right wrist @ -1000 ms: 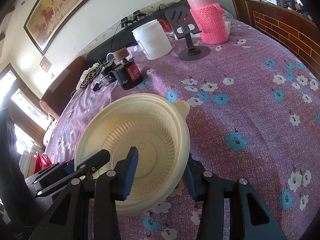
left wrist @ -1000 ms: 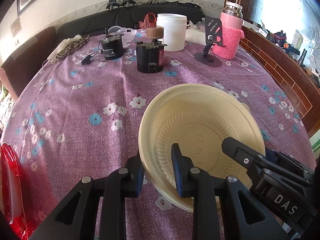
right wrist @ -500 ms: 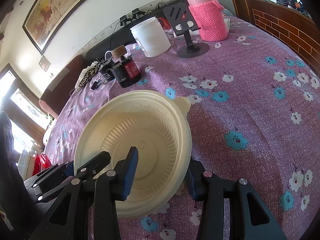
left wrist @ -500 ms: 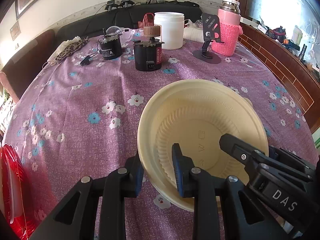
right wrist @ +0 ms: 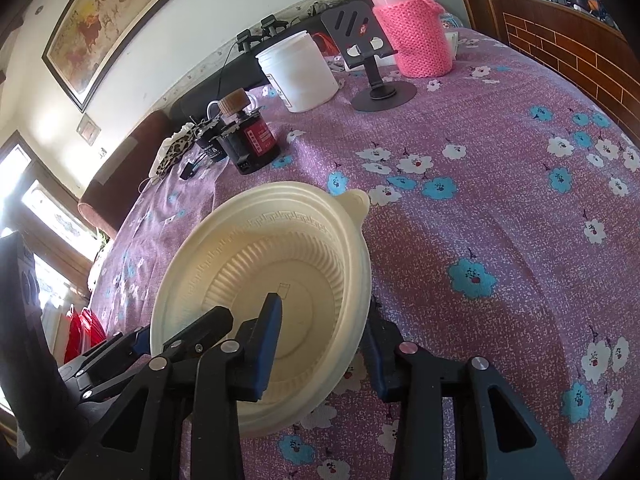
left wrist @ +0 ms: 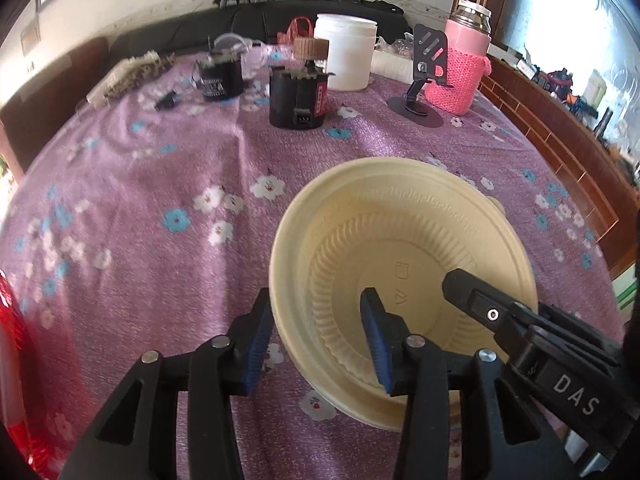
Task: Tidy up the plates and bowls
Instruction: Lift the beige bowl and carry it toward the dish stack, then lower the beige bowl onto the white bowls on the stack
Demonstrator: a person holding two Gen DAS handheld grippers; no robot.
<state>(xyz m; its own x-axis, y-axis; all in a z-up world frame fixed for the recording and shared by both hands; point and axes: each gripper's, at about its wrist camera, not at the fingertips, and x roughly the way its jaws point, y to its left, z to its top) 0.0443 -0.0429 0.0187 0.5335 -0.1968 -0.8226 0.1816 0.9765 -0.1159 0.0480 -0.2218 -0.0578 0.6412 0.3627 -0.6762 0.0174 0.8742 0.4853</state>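
Observation:
A cream plastic bowl (left wrist: pixel 400 248) with a ribbed inside and a small tab on its rim is held above the purple flowered tablecloth (left wrist: pixel 160 184). My left gripper (left wrist: pixel 316 332) has its fingers wider apart than before around the bowl's near left rim, one outside and one inside. My right gripper (right wrist: pixel 320 332) straddles the bowl's right wall (right wrist: pixel 352 280), one finger inside and one outside, and seems to grip it. The right gripper's body shows in the left wrist view (left wrist: pixel 532 332). A red ribbed plate (left wrist: pixel 12 360) lies at the left edge.
At the far side stand a white tub (left wrist: pixel 346 56), a pink knitted flask (left wrist: pixel 460 68), a black phone stand (left wrist: pixel 420 92), a black-and-red device (left wrist: pixel 298 96) and a small black jar (left wrist: pixel 220 76). A wooden brick-pattern wall (left wrist: pixel 560 148) runs along the right.
My left gripper's fingers have spread wider around the bowl's rim. The bowl has tilted and shifted slightly away in both views. The right gripper's hold looks unchanged.

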